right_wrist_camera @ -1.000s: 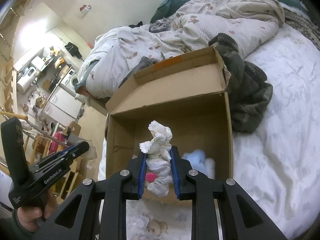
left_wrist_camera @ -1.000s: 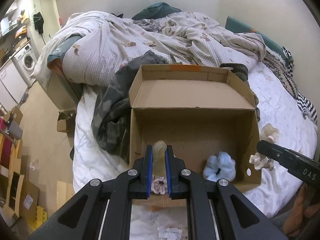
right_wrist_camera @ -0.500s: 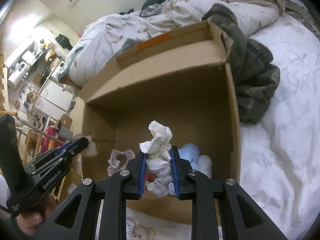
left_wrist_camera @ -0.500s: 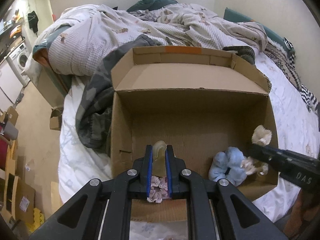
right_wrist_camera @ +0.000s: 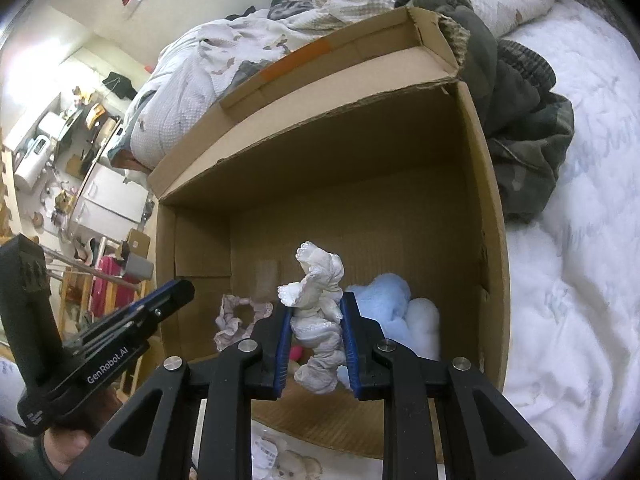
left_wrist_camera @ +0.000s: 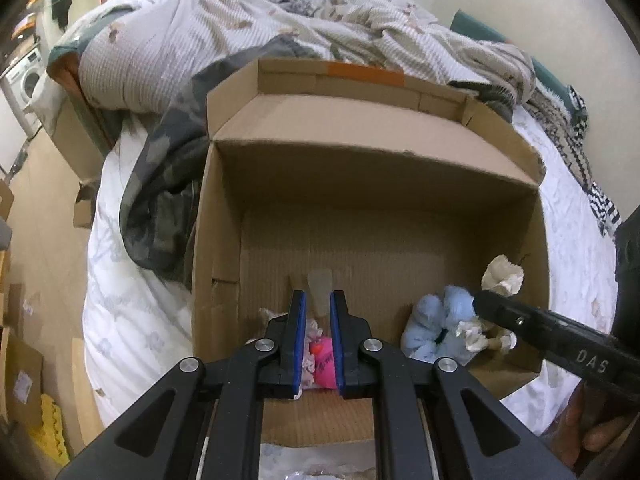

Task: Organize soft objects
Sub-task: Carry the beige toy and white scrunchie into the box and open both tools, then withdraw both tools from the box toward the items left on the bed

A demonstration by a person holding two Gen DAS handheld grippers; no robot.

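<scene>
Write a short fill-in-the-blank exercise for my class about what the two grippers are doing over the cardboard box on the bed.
1. The right gripper is shut on a crumpled ____ cloth item.
2. Both grippers reach into an open ____ box.
3. A fluffy light ____ item lies in the box's right corner.
4. The box rests on a ____.

Missing words: white; cardboard; blue; bed

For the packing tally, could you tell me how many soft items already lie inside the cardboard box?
3: a pale pink frilly scrunchie front left, a bright pink piece front centre, a light blue fluffy bundle front right; more may be hidden.
</scene>
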